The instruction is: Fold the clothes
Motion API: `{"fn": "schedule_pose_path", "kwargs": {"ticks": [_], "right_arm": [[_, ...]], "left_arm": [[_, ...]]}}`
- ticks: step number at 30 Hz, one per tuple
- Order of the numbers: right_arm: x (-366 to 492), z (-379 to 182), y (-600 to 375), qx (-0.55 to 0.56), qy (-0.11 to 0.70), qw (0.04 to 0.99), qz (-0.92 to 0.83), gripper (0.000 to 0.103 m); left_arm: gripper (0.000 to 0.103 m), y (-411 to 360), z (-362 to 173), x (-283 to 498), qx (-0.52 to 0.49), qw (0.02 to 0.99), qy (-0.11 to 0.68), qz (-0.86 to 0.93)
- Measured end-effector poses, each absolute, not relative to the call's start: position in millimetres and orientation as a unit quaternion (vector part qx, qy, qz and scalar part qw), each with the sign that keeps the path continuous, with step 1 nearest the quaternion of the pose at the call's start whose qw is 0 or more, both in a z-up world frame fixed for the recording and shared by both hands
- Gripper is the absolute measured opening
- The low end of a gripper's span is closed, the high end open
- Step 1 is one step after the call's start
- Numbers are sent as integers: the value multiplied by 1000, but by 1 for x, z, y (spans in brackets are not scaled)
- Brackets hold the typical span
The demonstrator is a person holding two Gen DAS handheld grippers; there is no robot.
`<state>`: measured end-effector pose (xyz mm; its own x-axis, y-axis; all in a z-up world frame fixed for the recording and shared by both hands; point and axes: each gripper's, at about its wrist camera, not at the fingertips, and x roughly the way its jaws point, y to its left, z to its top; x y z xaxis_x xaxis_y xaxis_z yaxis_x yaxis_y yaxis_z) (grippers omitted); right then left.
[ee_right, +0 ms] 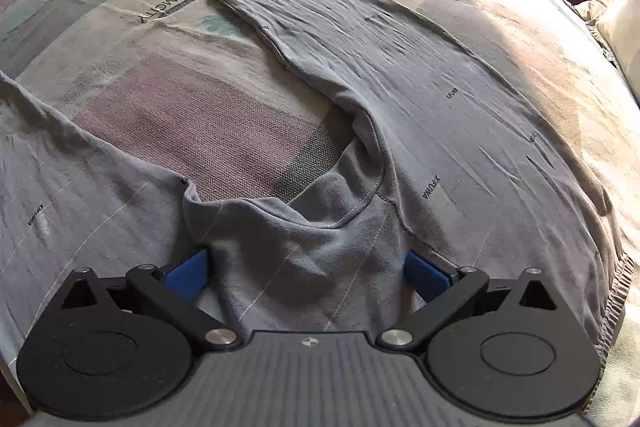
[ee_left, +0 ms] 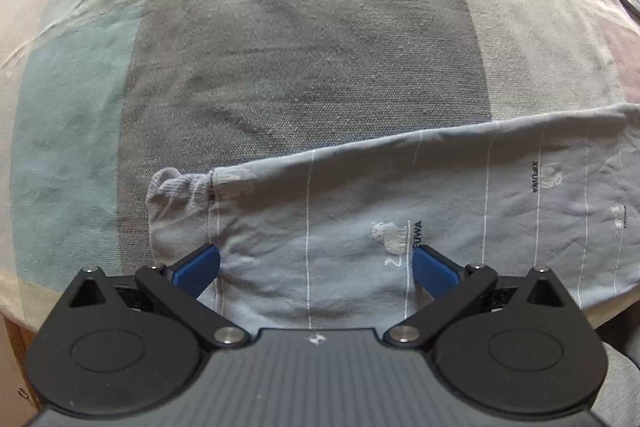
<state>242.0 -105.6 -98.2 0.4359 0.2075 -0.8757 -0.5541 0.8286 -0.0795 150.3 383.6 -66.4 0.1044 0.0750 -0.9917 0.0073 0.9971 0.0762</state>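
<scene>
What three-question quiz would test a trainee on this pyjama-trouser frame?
1. True or false: the left tongs are open above the grey trousers.
2. The right tongs hover over the trousers' A) cuff B) crotch C) waistband.
3. What printed word on the bedsheet lies between the two legs?

Key: 1 true; 2 B; 3 DREAMCITY, its first letters partly hidden.
</scene>
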Motion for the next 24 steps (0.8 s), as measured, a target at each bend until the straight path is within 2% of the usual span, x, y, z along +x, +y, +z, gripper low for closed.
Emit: {"fn": "schedule_pose_path", "kwargs": {"ticks": [5, 7, 12, 18, 24], "right_arm": [[247, -86, -106, -170, 492, 820, 239, 103], [242, -73, -112, -160, 479, 827, 247, 103], [210, -67, -141, -163, 476, 820, 272, 103], [188, -94, -187, -149, 503, 807, 272, 103], [195, -83, -228, -123, 502, 824, 232, 103]], "left_arm": [[102, 339, -32, 175, 79, 768, 635, -26], [102, 291, -27, 182, 90, 774, 625, -52], [102, 212, -38, 230, 88, 782, 608, -108], [102, 124, -51, 255, 111, 765, 606, -185], [102, 43, -34, 283, 140, 767, 575, -248]]}}
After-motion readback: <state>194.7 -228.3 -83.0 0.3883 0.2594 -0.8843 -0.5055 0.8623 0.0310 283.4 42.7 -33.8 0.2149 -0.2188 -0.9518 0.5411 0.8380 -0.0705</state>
